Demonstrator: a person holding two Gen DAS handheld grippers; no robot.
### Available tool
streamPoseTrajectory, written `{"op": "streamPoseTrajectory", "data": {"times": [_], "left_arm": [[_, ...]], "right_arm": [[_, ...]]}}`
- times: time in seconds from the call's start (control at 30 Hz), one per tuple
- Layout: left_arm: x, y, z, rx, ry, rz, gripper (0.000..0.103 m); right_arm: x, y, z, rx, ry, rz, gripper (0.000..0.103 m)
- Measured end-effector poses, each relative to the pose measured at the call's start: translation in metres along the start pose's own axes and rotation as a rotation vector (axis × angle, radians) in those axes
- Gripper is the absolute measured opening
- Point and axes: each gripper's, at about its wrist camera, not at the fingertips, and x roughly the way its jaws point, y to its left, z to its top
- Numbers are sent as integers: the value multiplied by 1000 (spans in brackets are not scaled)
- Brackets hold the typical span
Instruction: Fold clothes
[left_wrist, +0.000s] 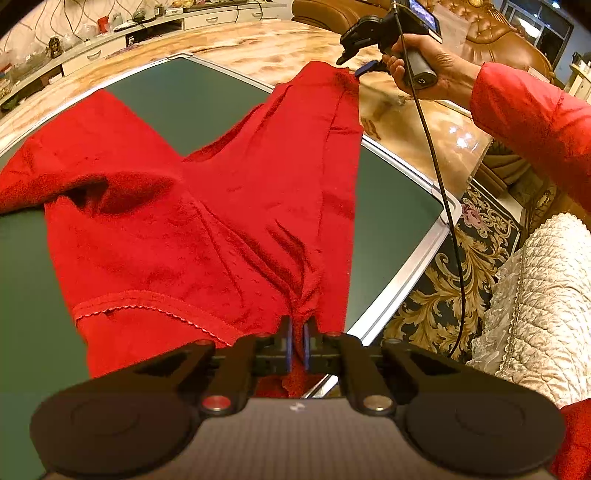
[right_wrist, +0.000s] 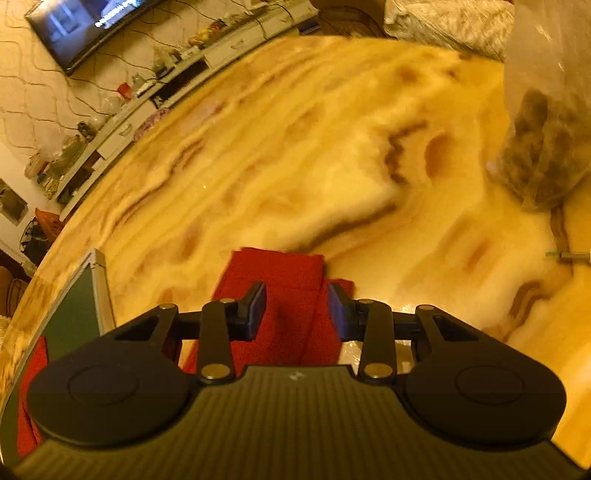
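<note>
A bag (right_wrist: 539, 147) sits far right on the marble table (right_wrist: 295, 147); the left gripper (left_wrist: 296, 345) pinches the red garment's (left_wrist: 221, 206) near edge, the right gripper (right_wrist: 296, 310) spread above its far end.

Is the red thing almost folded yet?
Not yet. The red pants lie spread on the green mat, legs apart and wrinkled. The left gripper pinches the waist; the right gripper is open over a leg end. All the folding is left.

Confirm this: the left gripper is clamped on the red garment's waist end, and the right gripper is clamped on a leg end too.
Not quite. The left gripper is clamped on the red garment, but the right gripper is open, its fingers apart over the leg end, as the right wrist view shows.
</note>
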Motion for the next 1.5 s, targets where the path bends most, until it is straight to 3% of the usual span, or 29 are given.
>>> {"op": "streamPoseTrajectory", "data": {"times": [0.07,0.13,0.3,0.37,0.73,0.93,1.3,1.5], "left_arm": [[0,1,0,-5,-1,-4,6],[0,2,0,-9,-1,-8,6],[0,4,0,-19,-3,-18,6],[-1,5,0,-22,-5,-21,6],[-19,17,-8,-39,-39,-20,3],[-25,18,-12,-20,-38,-26,3],[-54,25,-8,-47,-109,-45,3],[-51,17,-11,-27,-97,-63,3]], "right_arm": [[3,5,0,-19,22,-13,41],[10,7,0,-20,53,-46,27],[17,13,-1,-63,68,-66,16],[17,15,-1,-74,72,-73,6],[-25,11,3,4,33,3,5],[-7,-15,-2,62,103,-46,5],[-26,-20,-1,101,51,52,5],[-12,-26,0,105,96,4,5]]}}
